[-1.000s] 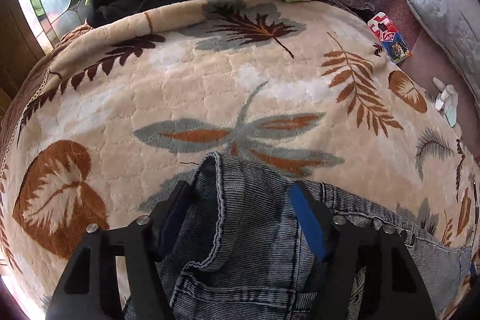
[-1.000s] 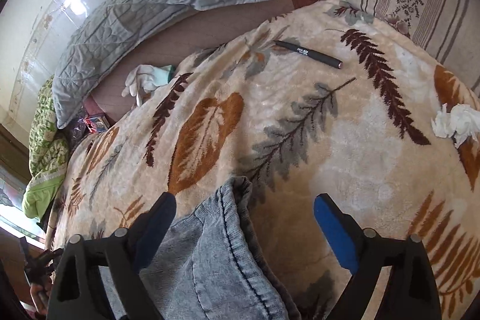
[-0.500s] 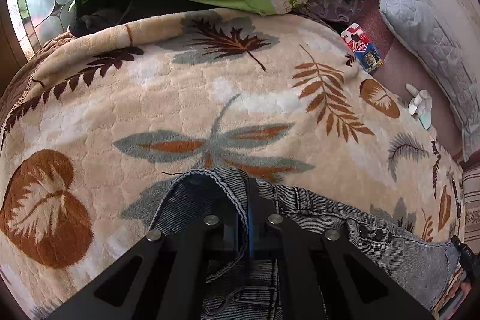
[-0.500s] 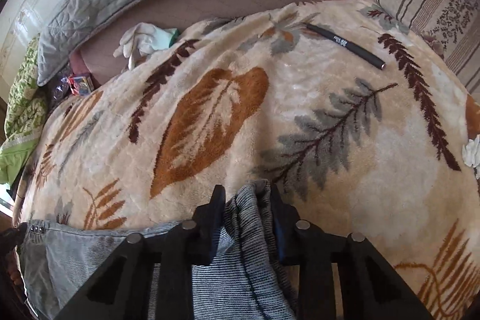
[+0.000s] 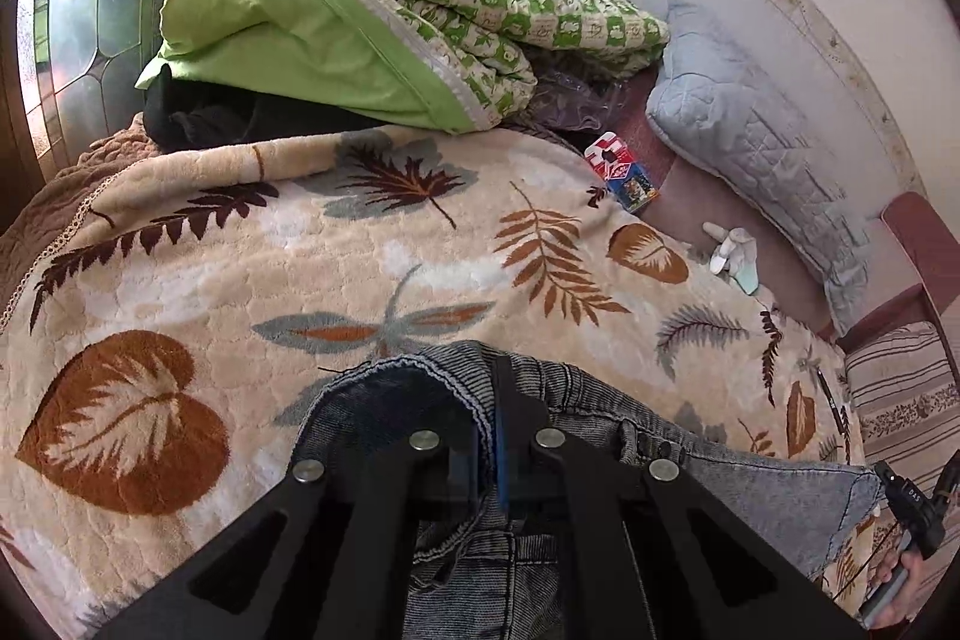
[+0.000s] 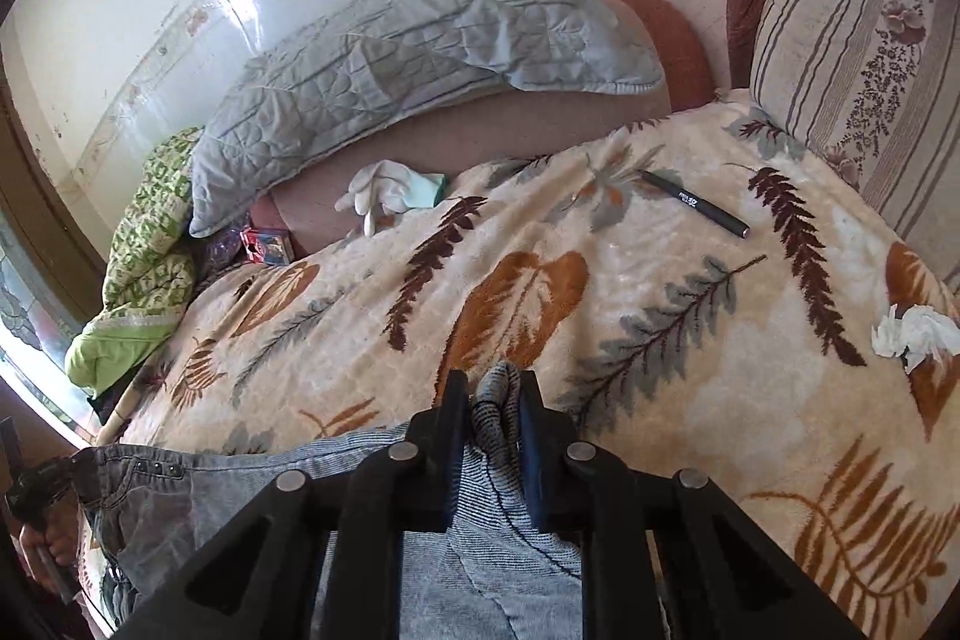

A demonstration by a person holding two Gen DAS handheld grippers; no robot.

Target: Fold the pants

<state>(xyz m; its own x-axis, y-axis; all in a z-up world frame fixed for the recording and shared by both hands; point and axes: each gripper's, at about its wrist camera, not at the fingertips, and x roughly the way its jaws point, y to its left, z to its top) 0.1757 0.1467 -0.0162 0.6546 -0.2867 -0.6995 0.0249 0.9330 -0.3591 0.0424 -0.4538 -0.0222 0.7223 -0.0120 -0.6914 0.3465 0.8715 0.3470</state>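
Observation:
Grey denim pants (image 5: 720, 466) hang stretched between my two grippers over a beige leaf-patterned blanket (image 5: 360, 268). My left gripper (image 5: 489, 400) is shut on the waistband at one corner, and the band (image 5: 390, 370) curls over beside it. My right gripper (image 6: 489, 394) is shut on the other waistband corner (image 6: 495, 400), bunched between the pads. In the right wrist view the pants (image 6: 252, 496) run left to the other hand-held gripper at the frame's edge. The fabric is lifted off the blanket (image 6: 660, 340).
A green quilt (image 5: 420, 40) is piled at the back, with a grey quilted pillow (image 6: 390, 58) along the wall. A black pen (image 6: 696, 203), crumpled tissue (image 6: 915, 334), white gloves (image 6: 390, 187) and a small card box (image 5: 621, 172) lie around. A striped cushion (image 6: 858, 58) stands at right.
Both grippers went from open around the waistband corners to shut on them. They have since lifted and tilted up, raising the pants off the blanket.

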